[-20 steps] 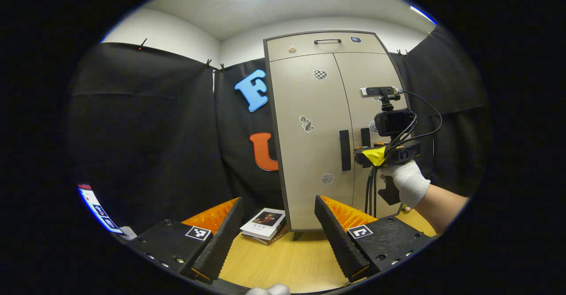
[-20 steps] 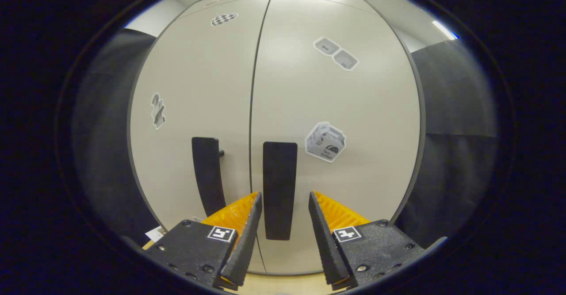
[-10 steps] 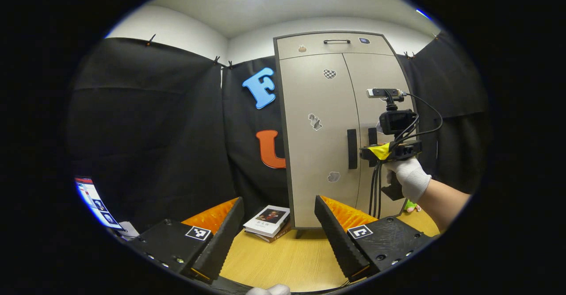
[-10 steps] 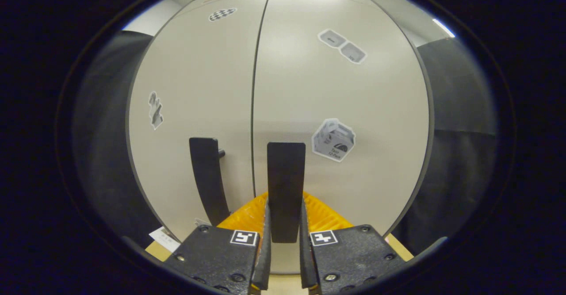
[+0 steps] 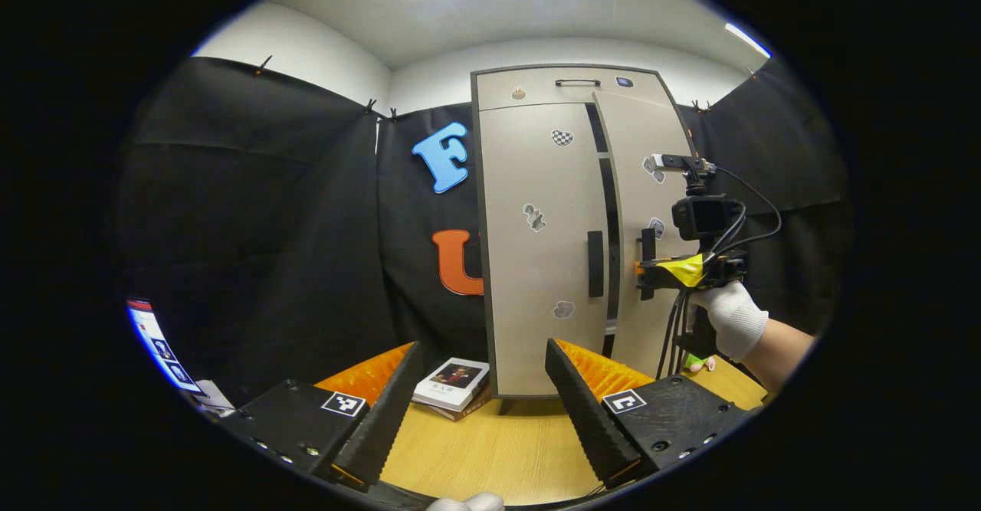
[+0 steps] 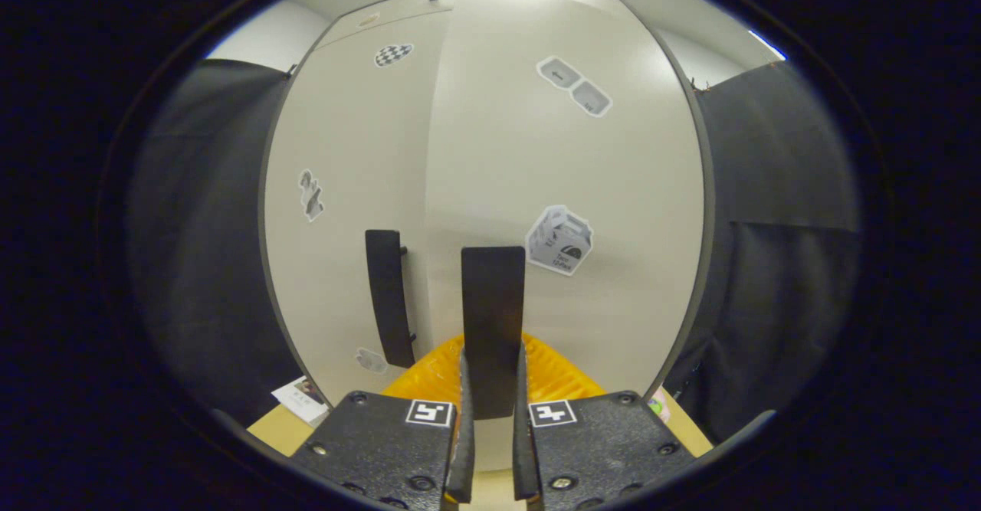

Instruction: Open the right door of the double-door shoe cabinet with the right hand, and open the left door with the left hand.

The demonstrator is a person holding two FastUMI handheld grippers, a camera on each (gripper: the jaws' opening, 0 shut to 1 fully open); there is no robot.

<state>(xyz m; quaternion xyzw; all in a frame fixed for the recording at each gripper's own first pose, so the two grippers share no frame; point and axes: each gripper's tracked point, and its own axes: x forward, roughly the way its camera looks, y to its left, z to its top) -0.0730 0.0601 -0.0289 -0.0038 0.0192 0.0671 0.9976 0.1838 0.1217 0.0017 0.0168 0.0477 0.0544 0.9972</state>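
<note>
your right hand-held gripper [image 6: 490,450] clamps the ajar beige door's upright black handle [image 6: 493,327]; the left handle [image 5: 595,263] probably lies ahead-right of your open left hand-held gripper [image 5: 483,396].

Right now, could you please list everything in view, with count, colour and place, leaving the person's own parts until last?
shoe cabinet: one, beige, standing at the back of the wooden table.
right door: one, beige, swung ajar, a dark gap beside it.
left door: one, beige, shut.
right handle: one, black, clamped between the right tongs.
left handle: one, black, untouched.
drawer: one, beige, along the cabinet top.
stickers: several, grey and white, on both doors.
books: a small stack, light covers, left of the cabinet foot.
right tongs: one, shut on the right handle.
left tongs: one, open, above the table.
gloved hand: one, white glove, holding the right tongs.
</note>
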